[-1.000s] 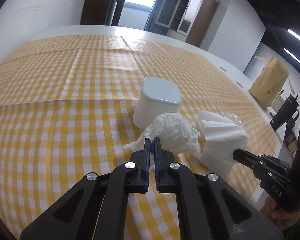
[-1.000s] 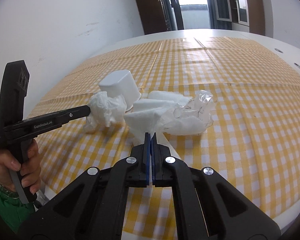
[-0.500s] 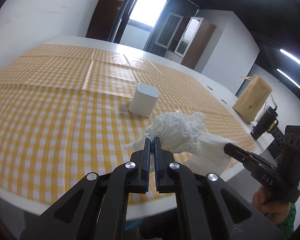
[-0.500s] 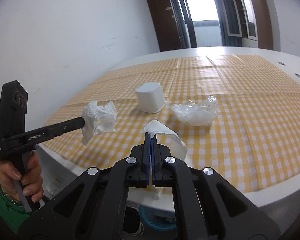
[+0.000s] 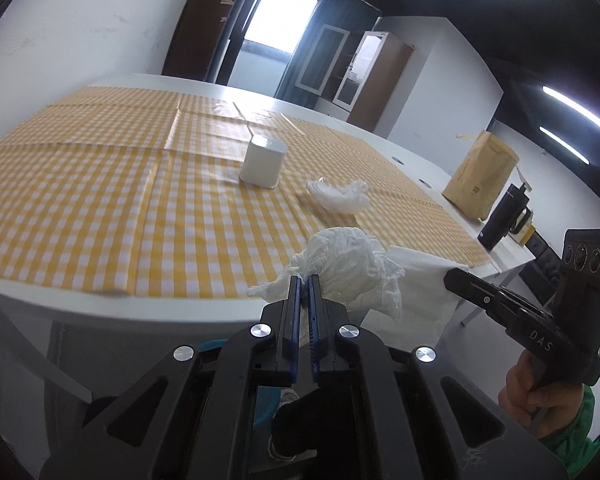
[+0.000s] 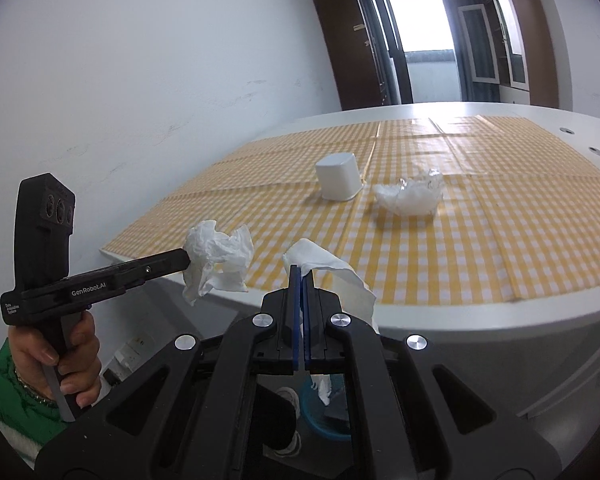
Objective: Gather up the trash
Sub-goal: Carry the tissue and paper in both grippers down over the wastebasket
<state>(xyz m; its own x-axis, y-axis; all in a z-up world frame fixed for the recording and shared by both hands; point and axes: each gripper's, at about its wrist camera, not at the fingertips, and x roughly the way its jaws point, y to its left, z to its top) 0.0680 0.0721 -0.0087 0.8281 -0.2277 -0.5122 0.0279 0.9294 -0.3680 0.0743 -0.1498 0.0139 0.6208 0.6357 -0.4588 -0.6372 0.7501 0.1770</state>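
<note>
Both grippers we hold level off the table edge (image 6: 500, 316): left gripper (image 5: 304, 280) clamped on crumpled tissue (image 5: 348, 264), right gripper (image 6: 300, 274) on flat napkin (image 6: 336, 276).

On the table (image 6: 480, 316) the box (image 6: 337, 177) stands toward the far side, plastic wrap (image 6: 410, 197) just right of it. Both grippers sit off the near edge: left gripper (image 5: 304, 280) with crumpled tissue (image 5: 346, 266), right gripper (image 6: 300, 270) beside it with napkin (image 6: 332, 270) (bin (image 6: 324, 420) below).
</note>
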